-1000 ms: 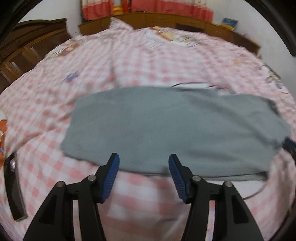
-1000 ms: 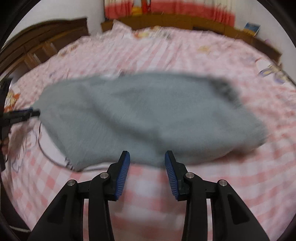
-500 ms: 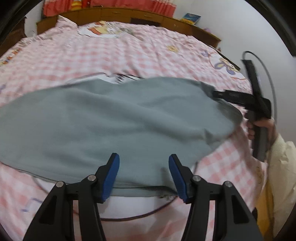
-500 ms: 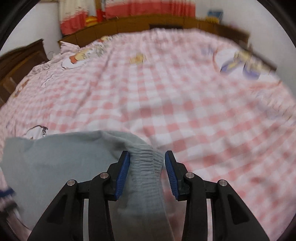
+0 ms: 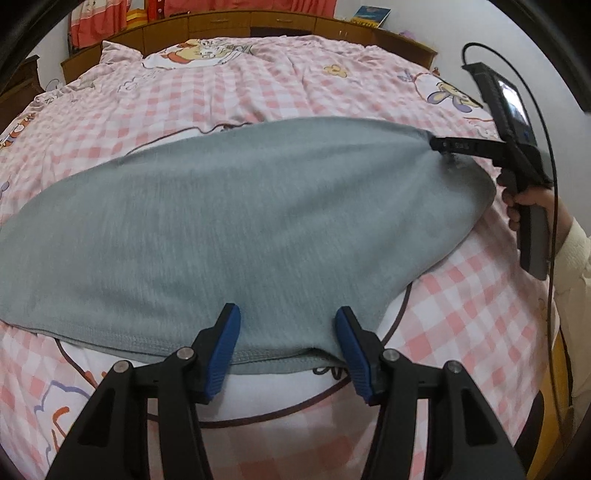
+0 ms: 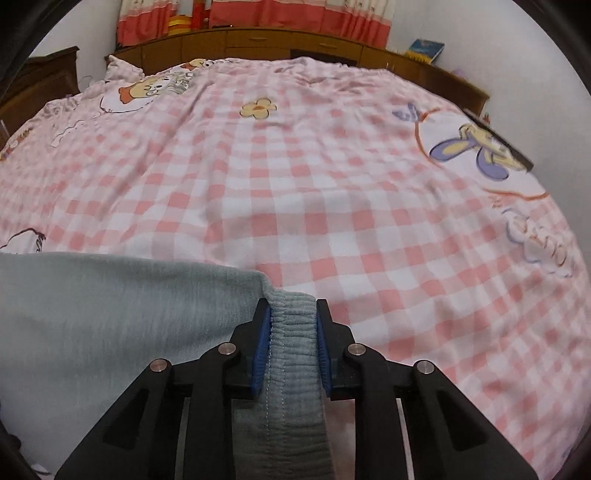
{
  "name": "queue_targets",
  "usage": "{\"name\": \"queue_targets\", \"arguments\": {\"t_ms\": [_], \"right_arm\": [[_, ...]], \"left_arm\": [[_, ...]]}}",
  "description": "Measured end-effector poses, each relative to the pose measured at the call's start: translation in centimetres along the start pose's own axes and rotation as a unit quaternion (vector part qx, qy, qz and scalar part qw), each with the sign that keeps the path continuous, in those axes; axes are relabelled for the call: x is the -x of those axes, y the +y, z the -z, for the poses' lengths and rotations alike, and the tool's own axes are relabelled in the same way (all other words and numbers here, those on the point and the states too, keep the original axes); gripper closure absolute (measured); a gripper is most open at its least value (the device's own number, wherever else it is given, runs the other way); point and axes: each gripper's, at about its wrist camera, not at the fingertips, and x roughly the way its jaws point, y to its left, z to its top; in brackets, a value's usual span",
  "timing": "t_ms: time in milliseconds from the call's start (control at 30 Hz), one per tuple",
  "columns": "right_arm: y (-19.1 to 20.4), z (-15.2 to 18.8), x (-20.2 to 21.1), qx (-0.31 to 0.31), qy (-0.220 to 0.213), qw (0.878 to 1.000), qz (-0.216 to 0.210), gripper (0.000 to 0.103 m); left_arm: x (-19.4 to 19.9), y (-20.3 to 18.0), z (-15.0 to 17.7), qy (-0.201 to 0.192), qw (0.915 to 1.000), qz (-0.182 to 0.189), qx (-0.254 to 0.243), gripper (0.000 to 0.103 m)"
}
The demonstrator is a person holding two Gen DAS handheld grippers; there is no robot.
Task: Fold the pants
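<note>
A bedroom, with a wide bed covered by a pink and white checked sheet printed with cartoon animals and a yellow flower. A wooden headboard runs along the far edge, red and white curtains hang behind it, and a blue book rests on its right end.

A pair of grey pants lies flat across the near part of the bed, stretched from left to right. Its stitched hem sits at the near edge in the left wrist view.

The left gripper hovers at that near hem with its blue-padded jaws spread wide; the fabric lies between them, and the pads do not press on it.

At the right end of the pants, the right gripper has the ribbed elastic waistband bunched between its blue pads, and its jaws are closing on it. In the left wrist view this gripper shows from the side, held by a hand in a cream sleeve, with a black cable looping above it.
</note>
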Motion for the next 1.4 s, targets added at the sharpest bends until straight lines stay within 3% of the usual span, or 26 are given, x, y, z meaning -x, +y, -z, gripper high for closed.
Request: {"name": "queue_targets", "arguments": {"t_ms": [67, 167, 267, 433, 567, 600, 700, 867, 1067, 1400], "right_arm": [[-0.7, -0.1, 2.5, -0.007, -0.017, 1.0, -0.007, 0.08], [-1.1, 0.3, 6.2, -0.017, -0.051, 0.998, -0.022, 0.067], [-0.2, 1.0, 8.2, 0.004, -0.05, 0.997, -0.05, 0.065], [1.8, 4.1, 8.2, 0.043, -0.02, 0.995, -0.083, 0.065], [1.6, 7.7, 6.2, 0.06, 0.021, 0.997, -0.051, 0.068], [1.1, 8.7, 5.2, 0.052, 0.034, 0.996, -0.062, 0.069], [-0.1, 9.3, 5.5, 0.016, 0.022, 0.996, -0.085, 0.069], [-0.5, 9.3, 8.2, -0.024, 0.008, 0.997, -0.074, 0.068], [0.5, 10.6, 12.6, -0.053, -0.023, 0.993, -0.105, 0.063], [8.6, 12.5, 14.7, -0.034, -0.02, 0.988, -0.15, 0.059]], "left_arm": [[0.7, 0.2, -0.3, -0.011, 0.9999, 0.009, 0.005, 0.047], [1.4, 0.4, -0.7, -0.027, 0.9994, 0.02, 0.012, 0.047], [1.0, 0.5, -0.7, -0.018, 0.9994, 0.023, 0.019, 0.047], [0.4, 0.0, 0.0, -0.007, 0.9998, 0.01, 0.013, 0.047], [0.2, -0.4, 0.3, -0.004, 1.0, 0.001, 0.005, 0.047], [0.2, -0.5, 0.4, -0.003, 1.0, 0.0, 0.005, 0.047], [0.5, -0.3, 0.5, -0.004, 1.0, 0.002, 0.004, 0.047], [2.1, 0.8, 0.6, -0.008, 0.9998, 0.001, 0.016, 0.046], [4.7, 4.6, 1.1, -0.02, 0.9981, -0.033, 0.048, 0.046], [6.3, 13.1, 3.4, -0.014, 0.9854, -0.052, 0.161, 0.046]]}}
